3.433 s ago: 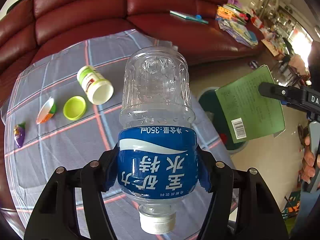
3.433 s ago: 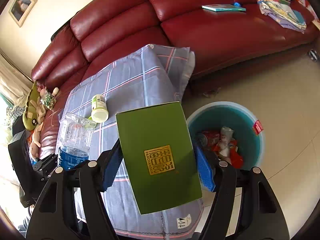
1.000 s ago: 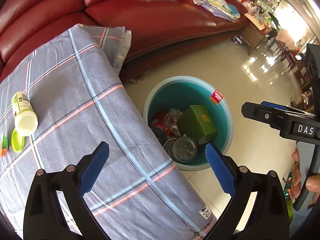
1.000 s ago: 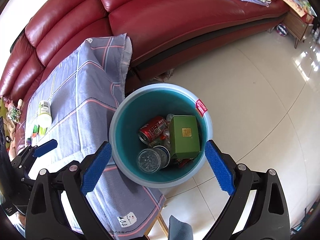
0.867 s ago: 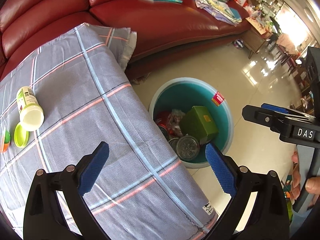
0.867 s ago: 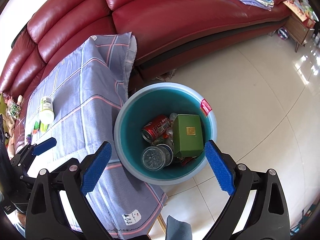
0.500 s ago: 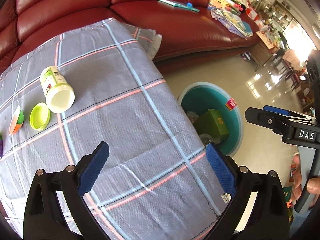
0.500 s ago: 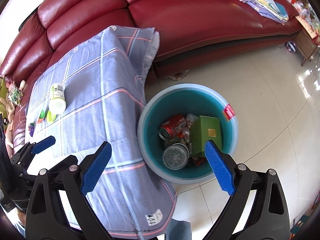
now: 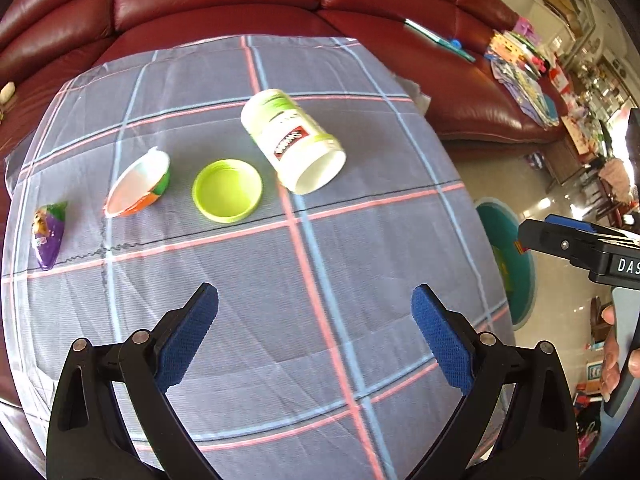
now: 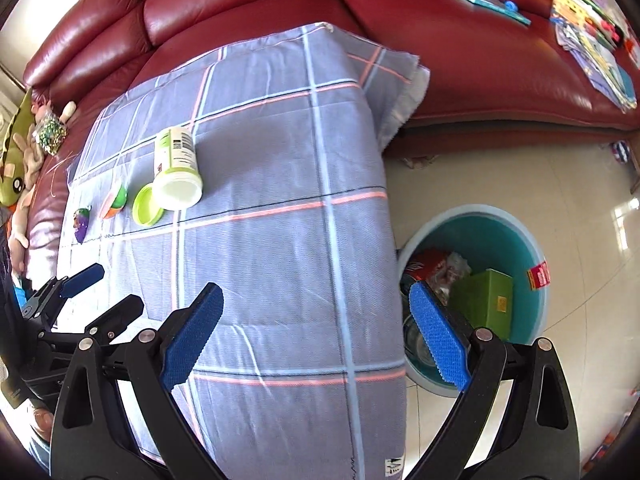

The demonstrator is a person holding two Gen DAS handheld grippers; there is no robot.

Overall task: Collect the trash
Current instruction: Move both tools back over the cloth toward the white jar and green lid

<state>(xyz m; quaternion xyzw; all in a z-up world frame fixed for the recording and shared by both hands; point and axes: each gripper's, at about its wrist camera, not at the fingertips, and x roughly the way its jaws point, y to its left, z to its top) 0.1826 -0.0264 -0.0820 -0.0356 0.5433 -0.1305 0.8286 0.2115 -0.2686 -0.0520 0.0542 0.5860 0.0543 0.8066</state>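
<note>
Teal bin on floor at 3 o'clock of worktop, holding green box, red can, crumpled wrappers. White jar lying open-mouthed on cloth, green lid just beside at 9 o'clock; cup and purple wrapper further toward 9. Left hand-held gripper and right hand-held gripper spread wide, empty, over bare near cloth.

Living room with dark red leather sofa and glossy pale tiled floor.
Plaid grey-blue cloth draped over the worktop; books and papers piled at the sofa's far right edge; daylight glaring off tiles.
</note>
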